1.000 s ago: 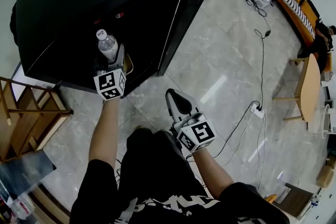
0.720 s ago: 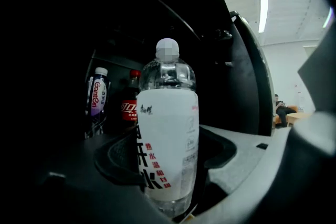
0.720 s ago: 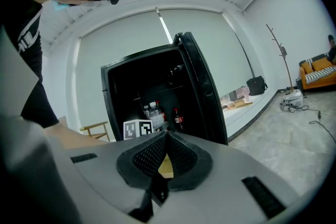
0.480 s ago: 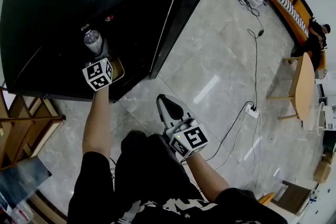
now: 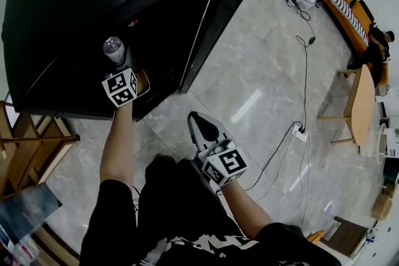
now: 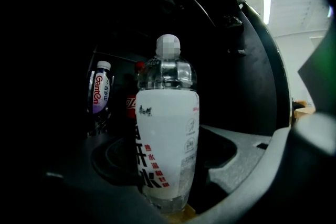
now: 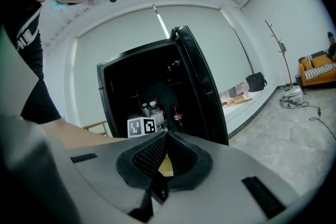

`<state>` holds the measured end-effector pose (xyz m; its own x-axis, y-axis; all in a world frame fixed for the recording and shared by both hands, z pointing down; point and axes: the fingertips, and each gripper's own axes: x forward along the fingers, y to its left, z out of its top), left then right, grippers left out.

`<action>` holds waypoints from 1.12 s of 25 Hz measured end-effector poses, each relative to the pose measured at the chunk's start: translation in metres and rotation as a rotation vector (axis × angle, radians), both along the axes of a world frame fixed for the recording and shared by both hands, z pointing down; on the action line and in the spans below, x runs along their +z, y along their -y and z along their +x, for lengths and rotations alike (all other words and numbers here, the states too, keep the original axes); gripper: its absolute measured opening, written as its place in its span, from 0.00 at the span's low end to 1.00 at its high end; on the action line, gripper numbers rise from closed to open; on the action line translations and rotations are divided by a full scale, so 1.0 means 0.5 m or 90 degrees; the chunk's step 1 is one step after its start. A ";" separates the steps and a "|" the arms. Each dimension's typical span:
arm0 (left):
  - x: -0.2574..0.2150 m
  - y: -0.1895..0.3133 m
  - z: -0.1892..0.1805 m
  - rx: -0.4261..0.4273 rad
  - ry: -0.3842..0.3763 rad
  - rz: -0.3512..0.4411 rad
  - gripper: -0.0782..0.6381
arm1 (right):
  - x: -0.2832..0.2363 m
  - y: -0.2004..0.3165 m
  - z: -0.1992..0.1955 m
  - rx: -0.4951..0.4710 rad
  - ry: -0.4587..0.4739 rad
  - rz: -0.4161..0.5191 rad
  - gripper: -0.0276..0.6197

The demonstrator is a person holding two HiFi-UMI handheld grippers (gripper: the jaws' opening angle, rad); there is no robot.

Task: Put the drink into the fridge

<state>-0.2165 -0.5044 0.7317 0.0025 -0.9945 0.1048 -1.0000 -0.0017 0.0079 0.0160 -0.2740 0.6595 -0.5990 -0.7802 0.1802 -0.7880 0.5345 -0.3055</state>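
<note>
A clear water bottle (image 5: pixel 113 48) with a white label (image 6: pixel 167 144) stands upright between the jaws of my left gripper (image 5: pixel 118 64), which is shut on its lower body. Gripper and bottle are inside the opening of the black fridge (image 5: pixel 68 3), whose door (image 5: pixel 217 12) stands open to the right. Behind the held bottle, a purple-labelled bottle (image 6: pixel 100 93) and a red-labelled cola bottle (image 6: pixel 130 104) stand in the dark interior. My right gripper (image 5: pixel 198 123) hangs low in front of the person's body, shut with nothing in it, its tips (image 7: pixel 164 136) pointing toward the fridge.
A wooden rack (image 5: pixel 31 137) stands left of the fridge. On the marble floor to the right lie a power strip (image 5: pixel 302 131) and a long cable (image 5: pixel 305 71). A wooden table (image 5: pixel 365 103) and an orange sofa (image 5: pixel 352 6) stand farther right.
My left gripper has carried the bottle up and left, deeper into the fridge opening, then held nearly still. The right gripper has barely moved.
</note>
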 end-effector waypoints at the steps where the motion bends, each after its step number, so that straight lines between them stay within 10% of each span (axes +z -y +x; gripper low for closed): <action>1: 0.001 -0.001 -0.001 -0.001 -0.004 -0.007 0.55 | -0.004 0.001 0.000 -0.001 0.000 0.000 0.07; 28: -0.284 -0.377 0.154 0.049 -0.103 -0.141 0.55 | -0.323 -0.090 0.027 -0.034 -0.010 0.013 0.07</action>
